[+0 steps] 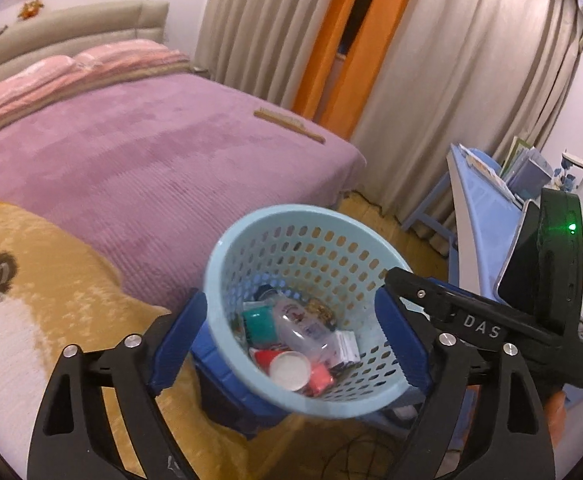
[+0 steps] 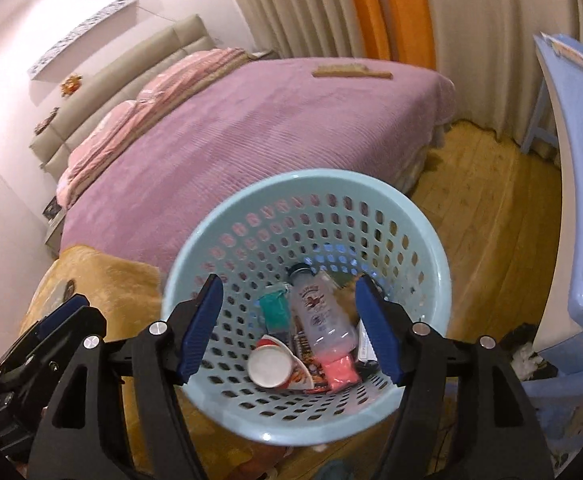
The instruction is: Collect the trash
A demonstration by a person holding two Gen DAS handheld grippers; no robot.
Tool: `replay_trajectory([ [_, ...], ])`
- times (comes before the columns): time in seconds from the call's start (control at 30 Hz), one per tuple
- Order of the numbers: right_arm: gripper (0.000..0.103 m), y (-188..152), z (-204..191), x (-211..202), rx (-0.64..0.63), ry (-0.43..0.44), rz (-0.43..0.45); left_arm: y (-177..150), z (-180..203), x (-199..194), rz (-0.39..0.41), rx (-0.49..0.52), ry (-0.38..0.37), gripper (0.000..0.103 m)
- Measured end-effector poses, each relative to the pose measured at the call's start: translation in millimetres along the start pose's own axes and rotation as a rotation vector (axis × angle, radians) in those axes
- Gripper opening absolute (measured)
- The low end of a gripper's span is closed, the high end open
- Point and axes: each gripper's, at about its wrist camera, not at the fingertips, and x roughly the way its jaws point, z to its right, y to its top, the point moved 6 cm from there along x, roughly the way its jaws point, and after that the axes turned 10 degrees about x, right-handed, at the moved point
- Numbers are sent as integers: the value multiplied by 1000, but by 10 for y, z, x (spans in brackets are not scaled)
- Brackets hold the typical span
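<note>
"das" on hand-held gripper [image 1: 407, 308], bottle [image 2: 323, 316] label seemingly unreadable

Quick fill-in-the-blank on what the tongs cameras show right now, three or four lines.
1. The trash lies inside a light blue ____ with perforated walls.
2. The clear bottle among the trash has a ____ cap.
3. The bed wears a ____ cover.
4. A long wooden brush rests on the ____.

Missing words: basket; pink; purple; bed

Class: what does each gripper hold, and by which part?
Nothing: the left gripper and right gripper both stand open over the blue basket.
</note>
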Motion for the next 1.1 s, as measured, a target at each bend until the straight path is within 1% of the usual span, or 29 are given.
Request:
replay_trajectory([
  [0.1, 65, -53, -153, -156, -38, 35, 19, -30, -35, -253, 44, -3, 27, 87],
  [0.23, 72, -145, -364, -348, -69, 79, 37, -81, -95, -597, 101, -14, 70, 89],
  [0.37, 73, -241, -537, -492, -100, 102, 51, -132, -188, -931, 154, -13, 131, 89],
  [0.4, 73, -260, -571, -519, -106, 106, 56, -145, -207, -997, 165, -11, 147, 90],
  [0.47, 73, -295, -630, -565, -120, 107, 68, -180, -259, -1144, 194, -5, 201, 91],
  [0.53, 73, -345, -685, -621, -141, 95, 96, -212, -299, -1255, 217, 1, 248, 91],
  [0.63, 73, -404, -729, -711, -164, 79, 151, -276, -346, -1388, 249, 5, 308, 94],
  [0.8, 73, -462, -759, -803, -186, 48, 236, -409, -489, -1457, 274, -21, 356, 94],
  [0.93, 74, -533, -808, -865, -228, 19, 318, -547, -659, -1454, 295, -36, 406, 94],
  [1.0, 75, -579, -841, -885, -247, 13, 348, -613, -734, -1431, 294, -36, 440, 94],
  [1.03, 75, -604, -864, -889, -257, 9, 359, -642, -782, -1428, 291, -36, 470, 94],
  [1.1, 76, -637, -912, -892, -273, 5, 368, -655, -836, -1460, 298, -34, 494, 94],
])
